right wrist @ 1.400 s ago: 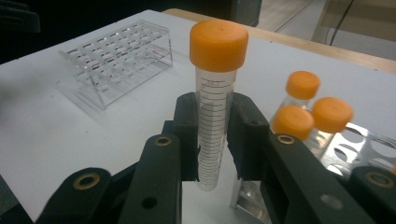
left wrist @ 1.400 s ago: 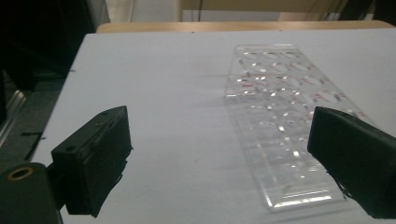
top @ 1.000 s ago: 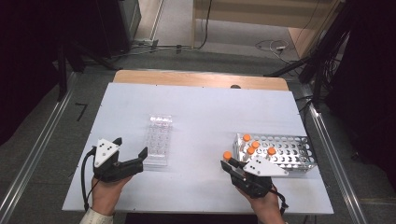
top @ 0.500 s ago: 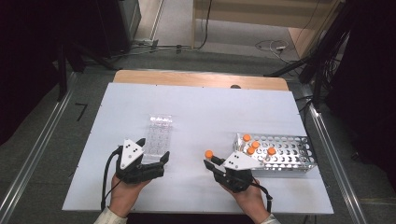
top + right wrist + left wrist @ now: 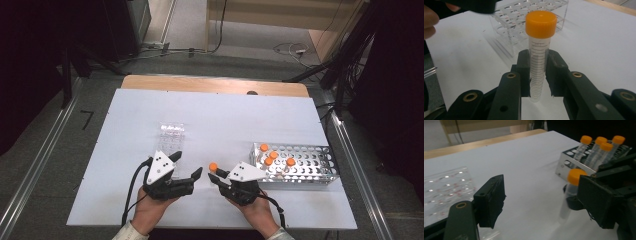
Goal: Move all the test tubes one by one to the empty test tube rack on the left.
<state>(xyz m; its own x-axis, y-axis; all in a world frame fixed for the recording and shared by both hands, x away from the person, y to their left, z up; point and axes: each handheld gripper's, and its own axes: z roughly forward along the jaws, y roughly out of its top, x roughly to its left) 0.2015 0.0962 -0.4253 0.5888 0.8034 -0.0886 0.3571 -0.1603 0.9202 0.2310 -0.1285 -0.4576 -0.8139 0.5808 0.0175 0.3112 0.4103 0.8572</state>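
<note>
Right claw (image 5: 214, 176) seen from the high view clamped on an orange-capped tube (image 5: 215, 168), held upright just ahead of the person's right hand (image 5: 257, 212); metal rack (image 5: 320, 165) with four more orange-capped tubes just beyond and to that claw's right, touching none of it. Left claw (image 5: 187, 165) close alongside, jaws parted and nothing between them, having just been closing; clear plastic rack (image 5: 170, 142) right ahead of it on the white surface (image 5: 225, 120), left hand (image 5: 150, 212) gripping from below. From the left gripper view, left claw (image 5: 546, 195) standing apart with bare surface (image 5: 524, 165) between the two black jaws; held tube (image 5: 571, 192) just inside the far jaw's edge, not touched by it, right claw dark behind that tube; metal rack (image 5: 566, 162) beyond with its four tubes upright; clear plastic rack (image 5: 446, 187) off to the other side of the near jaw. From the right gripper view, right claw (image 5: 537, 75) shut tight on the tube (image 5: 539, 57), pads pressing both sides of the graduated barrel, orange cap well above the pads, tube upright; clear plastic rack (image 5: 524, 22) ahead and slightly off to one side, left claw a dark blur at the top edge above it; white surface (image 5: 599, 45) spreading beyond.
</note>
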